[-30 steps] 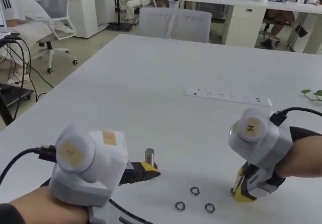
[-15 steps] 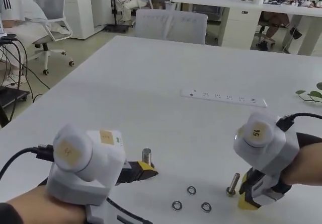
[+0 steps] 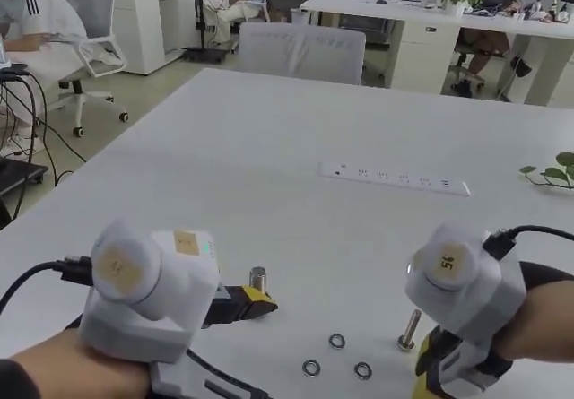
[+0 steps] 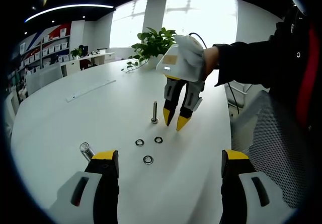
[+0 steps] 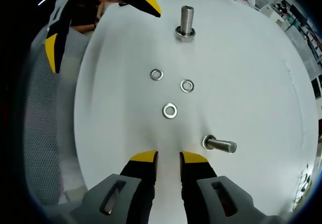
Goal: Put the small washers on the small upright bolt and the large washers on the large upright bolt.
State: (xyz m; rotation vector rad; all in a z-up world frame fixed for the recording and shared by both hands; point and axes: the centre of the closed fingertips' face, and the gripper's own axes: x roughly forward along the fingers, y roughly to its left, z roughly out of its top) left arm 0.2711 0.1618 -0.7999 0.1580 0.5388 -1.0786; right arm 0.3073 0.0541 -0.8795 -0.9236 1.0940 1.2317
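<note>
We take the small bolt point(image 3: 410, 329) as our mark: it stands upright on its head on the white table point(image 3: 269, 148), and neither gripper touches it. Just beside it, on the side nearer us in the head view, hangs the right gripper point(image 5: 168, 157). Its jaws are drawn close with only a narrow gap between them, and they hold nothing. In the right gripper view the small bolt sits just off the right-hand jaw tip, apart from it. Near the small bolt, on its side toward the left gripper point(image 4: 170, 156), three washers lie flat on the table in a loose cluster: a first washer point(image 3: 337, 341), a second washer point(image 3: 311, 368) and a third washer point(image 3: 362, 371). They are clear of one another, and none is on a bolt. We cannot tell their sizes apart. Beyond the washers from the small bolt stands the large bolt point(image 3: 258, 280), also upright, just beside a yellow tip of the left gripper, whose jaws are spread wide and empty. Well beyond the small bolt, farther up the table, lies a white power strip point(image 3: 395, 182).
</note>
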